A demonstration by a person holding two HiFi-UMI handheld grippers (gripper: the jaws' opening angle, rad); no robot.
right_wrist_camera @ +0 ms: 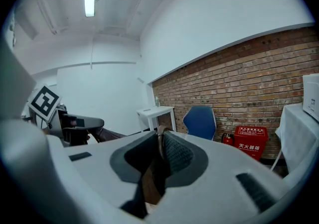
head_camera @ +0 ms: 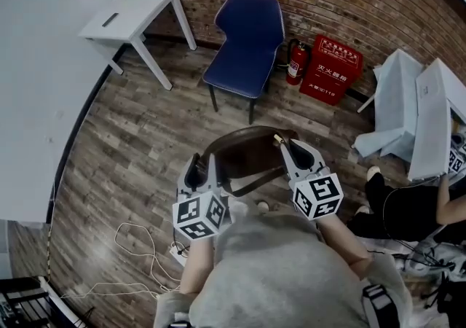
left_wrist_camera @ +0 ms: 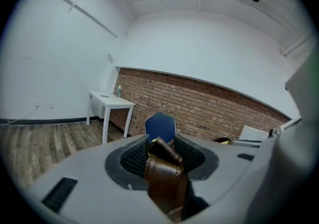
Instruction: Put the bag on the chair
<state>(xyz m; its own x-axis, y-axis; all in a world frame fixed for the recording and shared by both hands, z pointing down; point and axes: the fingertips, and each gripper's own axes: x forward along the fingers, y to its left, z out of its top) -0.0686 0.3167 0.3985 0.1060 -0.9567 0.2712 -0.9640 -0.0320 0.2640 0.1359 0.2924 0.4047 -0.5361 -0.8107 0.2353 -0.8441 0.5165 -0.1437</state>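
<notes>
A brown leather bag (head_camera: 244, 162) hangs in front of me above the wooden floor, held between both grippers. My left gripper (head_camera: 195, 172) is shut on a thick folded strap end (left_wrist_camera: 164, 170) at the bag's left side. My right gripper (head_camera: 295, 151) is shut on the thin brown edge (right_wrist_camera: 157, 144) at the bag's right side. The blue chair (head_camera: 247, 41) stands empty against the brick wall, straight ahead and well beyond the bag. It also shows past the jaws in the left gripper view as chair (left_wrist_camera: 160, 125) and in the right gripper view as chair (right_wrist_camera: 200, 121).
A white table (head_camera: 138, 12) with a bottle stands left of the chair. A fire extinguisher (head_camera: 295, 61) and a red box (head_camera: 333, 69) sit to its right. White boxes (head_camera: 411, 111) and a seated person (head_camera: 408, 206) are at the right. A cable (head_camera: 138, 246) lies on the floor at lower left.
</notes>
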